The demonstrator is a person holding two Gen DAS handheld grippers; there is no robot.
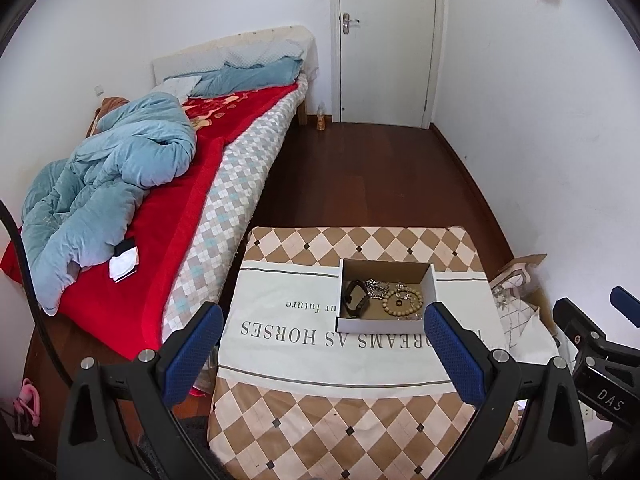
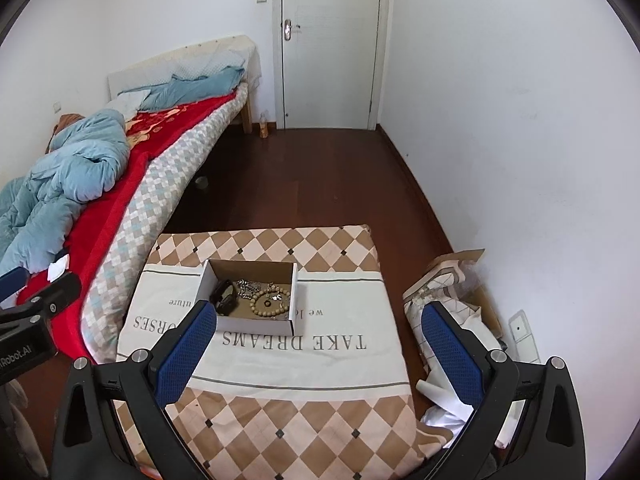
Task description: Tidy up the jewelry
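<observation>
An open cardboard box sits on a cloth-covered table. Inside lie a black wristband, a silver chain, a wooden bead bracelet and a small dark ring. My left gripper is open and empty, held above the table in front of the box. My right gripper is open and empty, to the right of the box. The right gripper also shows at the left wrist view's right edge.
A bed with a red blanket and blue quilt stands left of the table. Dark wooden floor runs to a white door. Folded cloths and cardboard lie by the right wall.
</observation>
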